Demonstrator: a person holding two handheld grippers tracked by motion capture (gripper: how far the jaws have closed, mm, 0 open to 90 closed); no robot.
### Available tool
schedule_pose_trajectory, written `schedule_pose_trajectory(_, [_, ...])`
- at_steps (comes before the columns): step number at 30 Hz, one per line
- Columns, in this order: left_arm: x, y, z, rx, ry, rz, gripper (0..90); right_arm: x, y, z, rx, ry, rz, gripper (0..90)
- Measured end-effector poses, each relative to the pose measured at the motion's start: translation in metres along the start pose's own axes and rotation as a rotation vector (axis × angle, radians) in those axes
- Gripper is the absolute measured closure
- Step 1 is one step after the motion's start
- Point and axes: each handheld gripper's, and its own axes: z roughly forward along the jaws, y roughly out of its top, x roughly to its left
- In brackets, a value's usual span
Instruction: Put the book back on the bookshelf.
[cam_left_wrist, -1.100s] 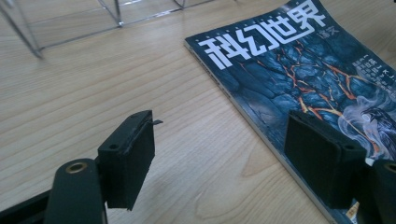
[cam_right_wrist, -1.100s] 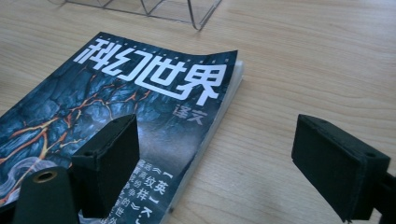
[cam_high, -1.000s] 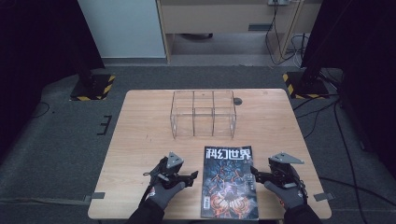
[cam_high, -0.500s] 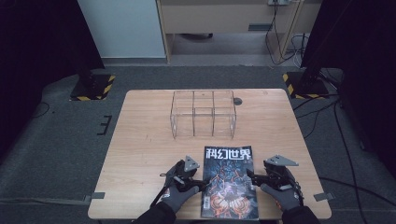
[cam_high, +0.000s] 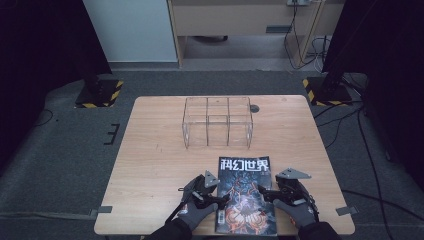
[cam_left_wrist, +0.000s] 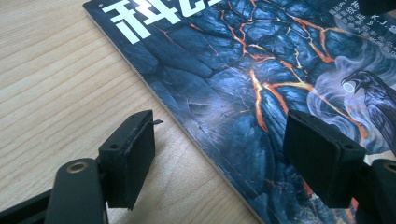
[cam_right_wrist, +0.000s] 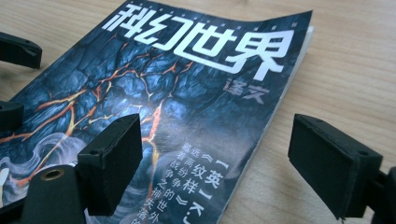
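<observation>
- A light wooden table (cam_high: 155, 165) is standing on grey carpet — its grain is running lengthwise.
- A dark-covered magazine (cam_high: 245, 192) is lying flat near the near edge.
- A clear compartmented box (cam_high: 217, 122) is sitting farther back, beside a small dark round spot (cam_high: 254, 108).

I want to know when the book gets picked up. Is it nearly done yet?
Not nearly. Done so far: both grippers sit beside the magazine, which lies flat on the table. In hand now: the left gripper has its open jaws straddling one long edge, and the right gripper has its open jaws across the other. Left to do: close on it and lift, perhaps towards the clear rack.
</observation>
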Motion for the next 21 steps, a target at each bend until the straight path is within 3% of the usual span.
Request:
schedule_pose_trajectory(8, [-0.005,0.0,0.0,0.005,-0.019,0.011,24.3,0.002,-0.002,0.004,0.016,0.027,0.018,18.4])
schedule_pose_trajectory(21, [-0.011,0.0,0.003,0.0,-0.031,0.013,23.2,0.004,-0.004,0.01,0.035,0.033,0.018,18.5])
